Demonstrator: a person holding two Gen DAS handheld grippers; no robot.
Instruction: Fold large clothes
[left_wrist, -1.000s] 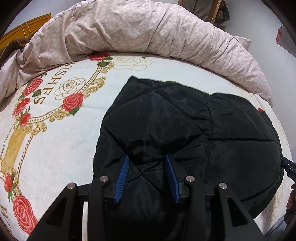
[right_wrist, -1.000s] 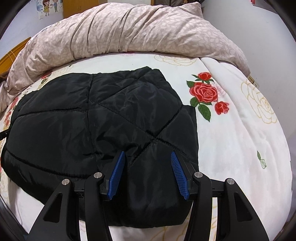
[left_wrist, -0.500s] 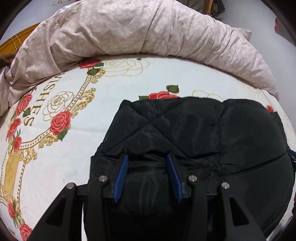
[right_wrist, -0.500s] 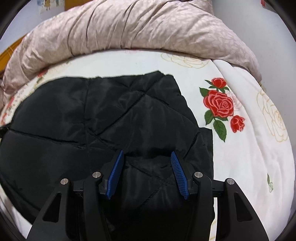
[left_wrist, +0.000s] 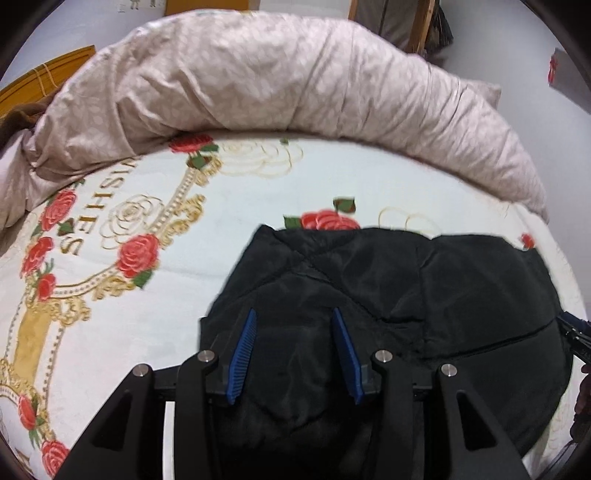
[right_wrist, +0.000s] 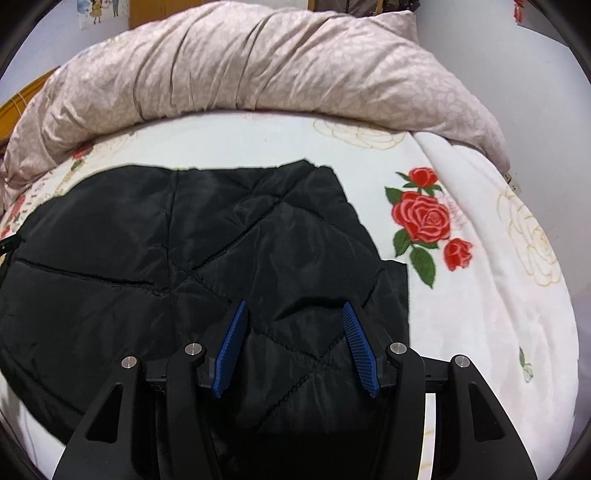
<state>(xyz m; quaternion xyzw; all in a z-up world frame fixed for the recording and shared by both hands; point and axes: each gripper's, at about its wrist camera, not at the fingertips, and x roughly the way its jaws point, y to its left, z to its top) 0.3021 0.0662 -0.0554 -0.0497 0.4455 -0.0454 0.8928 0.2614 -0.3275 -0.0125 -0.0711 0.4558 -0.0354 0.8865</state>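
As seen from the left wrist, the left gripper (left_wrist: 293, 347) hovers spread over the black quilted jacket (left_wrist: 406, 295) on the floral bedsheet (left_wrist: 110, 332). Right wrist: the right gripper (right_wrist: 293, 343), likewise spread; slippery padding could spring unfolded.

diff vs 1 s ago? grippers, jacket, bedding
The black quilted jacket sits nearer and lower in both wrist views; its far edge has dropped back, uncovering more rose-print sheet. Left gripper and right gripper stay open above it. Beige duvet unmoved.
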